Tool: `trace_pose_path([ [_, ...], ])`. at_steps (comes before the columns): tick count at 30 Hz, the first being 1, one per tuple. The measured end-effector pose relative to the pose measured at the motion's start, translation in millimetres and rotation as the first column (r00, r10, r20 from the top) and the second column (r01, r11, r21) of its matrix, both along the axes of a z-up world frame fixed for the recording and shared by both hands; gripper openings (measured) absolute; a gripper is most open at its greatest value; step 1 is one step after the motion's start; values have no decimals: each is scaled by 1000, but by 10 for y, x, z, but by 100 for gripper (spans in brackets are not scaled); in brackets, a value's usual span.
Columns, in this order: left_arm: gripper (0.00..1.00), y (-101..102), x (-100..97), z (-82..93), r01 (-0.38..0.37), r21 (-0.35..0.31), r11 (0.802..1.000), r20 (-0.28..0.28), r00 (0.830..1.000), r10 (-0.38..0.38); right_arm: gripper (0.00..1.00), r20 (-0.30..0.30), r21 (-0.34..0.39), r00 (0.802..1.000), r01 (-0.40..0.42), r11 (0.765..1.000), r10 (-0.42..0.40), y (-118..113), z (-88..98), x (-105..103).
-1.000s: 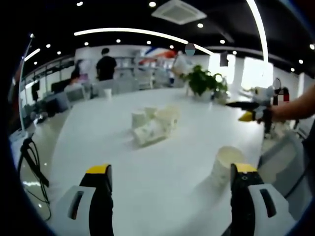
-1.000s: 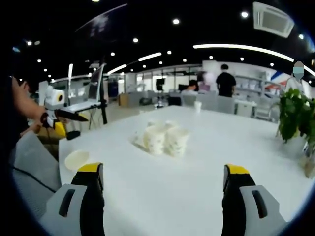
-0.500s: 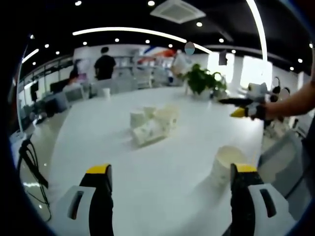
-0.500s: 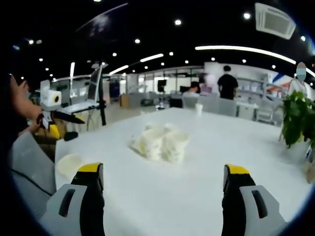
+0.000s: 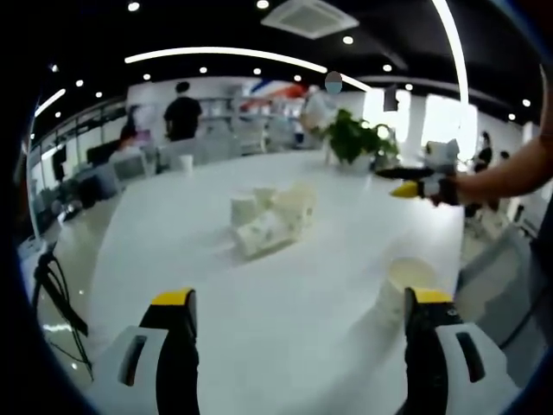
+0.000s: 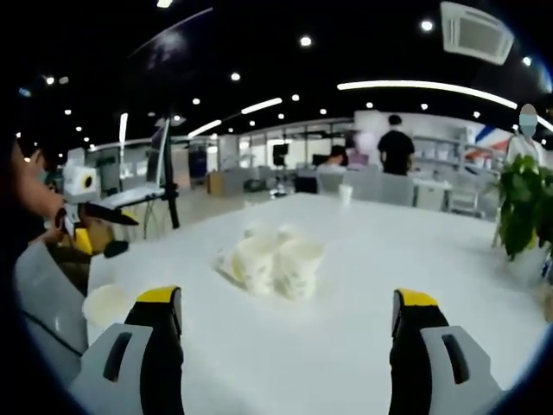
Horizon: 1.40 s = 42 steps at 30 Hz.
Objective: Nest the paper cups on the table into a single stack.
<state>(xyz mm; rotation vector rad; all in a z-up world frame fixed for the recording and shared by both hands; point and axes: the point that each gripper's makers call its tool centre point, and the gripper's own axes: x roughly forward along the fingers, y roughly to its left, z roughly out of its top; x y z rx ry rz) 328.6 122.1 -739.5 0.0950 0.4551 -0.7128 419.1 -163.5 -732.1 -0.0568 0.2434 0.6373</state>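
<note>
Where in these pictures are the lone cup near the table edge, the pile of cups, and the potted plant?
lone cup (image 5: 406, 281): left gripper view, on its open rim.
pile of cups (image 6: 272, 264): right gripper view, on the middle of the cluster.
potted plant (image 5: 350, 138): left gripper view, on its leaves.

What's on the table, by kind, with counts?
Lone paper cups: 2, the near cup and the far cup
Cup heap: 1, its cups too blurred to count
Potted plant: 1
Total: 4
</note>
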Motion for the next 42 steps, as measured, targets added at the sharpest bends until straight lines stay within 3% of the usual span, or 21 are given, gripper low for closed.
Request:
trace_pose_path([
  [11, 98, 46, 12, -42, -14, 11, 1000, -8, 1000, 14, 100, -5, 22, 1000, 15, 1000, -15, -11, -38, 170],
  [42, 98, 93, -63, -127, -21, 22, 1000, -32, 999, 22, 93, -12, -2, 999, -40, 999, 40, 291, -209, 637],
])
